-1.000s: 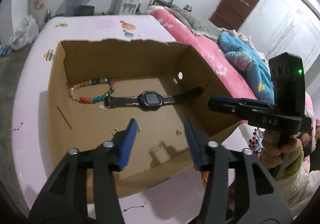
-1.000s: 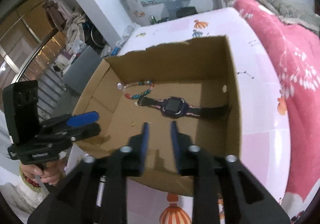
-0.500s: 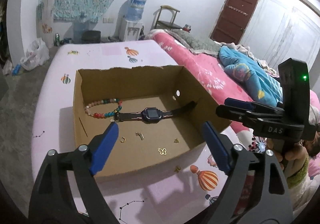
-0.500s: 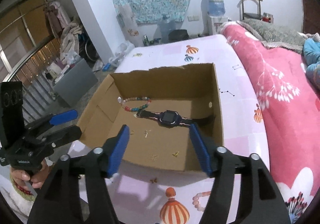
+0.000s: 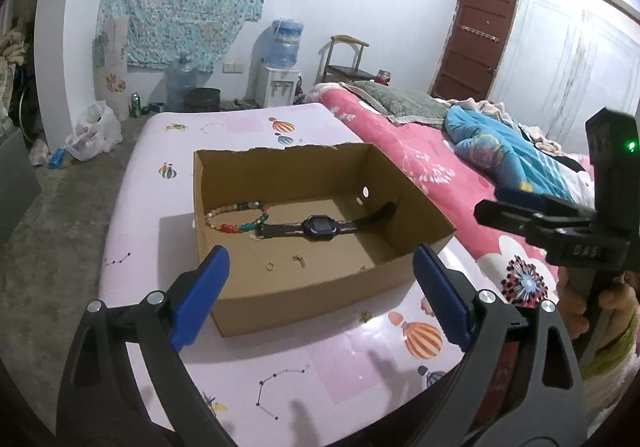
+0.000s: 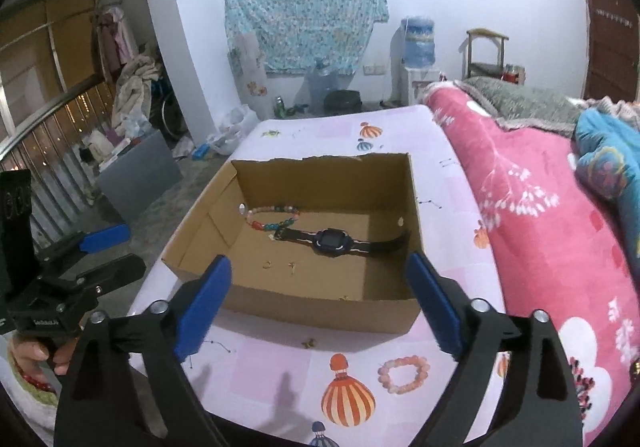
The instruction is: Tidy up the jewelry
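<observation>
An open cardboard box (image 5: 304,299) (image 6: 320,307) stands on the pink patterned table. Inside lie a dark watch (image 5: 316,225) (image 6: 330,241), a multicoloured bead bracelet (image 5: 236,217) (image 6: 272,217), a small gold ring (image 5: 270,267) (image 6: 267,265) and a gold charm (image 5: 299,259). A pink bead bracelet (image 6: 404,374) and a tiny gold piece (image 5: 365,316) (image 6: 307,343) lie on the table in front of the box. My left gripper (image 5: 320,259) and right gripper (image 6: 318,267) hover above the box's near wall. Both sets of jaws are opening wide, with nothing between them.
A bed with a pink blanket (image 6: 540,207) and blue bedding (image 5: 504,151) runs along the table's right side. The table's left edge (image 5: 120,215) drops to a grey floor. A water dispenser (image 5: 280,75) and a chair (image 5: 344,59) stand by the far wall.
Both grippers have drawn back and up from inside the box to above its near wall, and their jaws have spread from narrow to wide. The jewellery in the box has not moved.
</observation>
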{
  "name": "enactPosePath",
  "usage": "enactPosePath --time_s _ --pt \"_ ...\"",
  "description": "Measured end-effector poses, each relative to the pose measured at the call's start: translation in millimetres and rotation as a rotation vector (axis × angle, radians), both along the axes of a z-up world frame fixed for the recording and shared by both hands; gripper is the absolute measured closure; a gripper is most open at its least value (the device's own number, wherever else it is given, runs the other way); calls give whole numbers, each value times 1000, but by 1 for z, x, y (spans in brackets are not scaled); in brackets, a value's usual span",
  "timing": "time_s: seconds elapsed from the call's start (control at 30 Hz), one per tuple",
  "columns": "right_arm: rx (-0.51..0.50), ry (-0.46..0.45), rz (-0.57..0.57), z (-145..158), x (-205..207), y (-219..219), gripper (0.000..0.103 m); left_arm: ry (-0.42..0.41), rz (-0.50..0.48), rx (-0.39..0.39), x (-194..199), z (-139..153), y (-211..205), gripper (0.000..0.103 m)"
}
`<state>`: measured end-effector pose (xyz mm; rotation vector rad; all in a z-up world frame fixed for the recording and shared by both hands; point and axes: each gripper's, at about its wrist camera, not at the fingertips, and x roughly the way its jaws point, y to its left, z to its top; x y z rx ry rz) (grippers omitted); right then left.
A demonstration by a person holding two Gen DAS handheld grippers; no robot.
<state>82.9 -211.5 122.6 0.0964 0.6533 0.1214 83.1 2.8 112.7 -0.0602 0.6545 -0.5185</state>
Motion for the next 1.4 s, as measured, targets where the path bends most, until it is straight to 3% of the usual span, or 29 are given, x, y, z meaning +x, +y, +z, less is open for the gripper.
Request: enactPosePath --time_s 0.27,0.5,0.7,0.83,1.0,1.13,1.27,1.4 --pt "-144 18 -34 -8 -24 21 7 40 16 33 -22 -23 11 12" --pt "-184 103 -87 -46 -36 30 7 161 86 29 -23 -74 24 12" --pt "-275 117 -73 -74 -46 44 7 167 151 105 -21 -106 26 12" --pt "-204 116 -14 -90 -53 41 7 142 141 135 -23 -117 19 12" --pt "-156 154 -32 -111 -49 31 7 126 70 162 -26 -130 -3 12" --pt "-56 178 -11 -121 -37 21 7 106 38 199 -25 -139 -23 12" --pt "7 151 -19 -121 -28 10 7 75 0 192 -24 -138 -38 26" --pt "63 131 -11 -122 -23 -3 26 26 -95 198 -21 -139 -62 42"
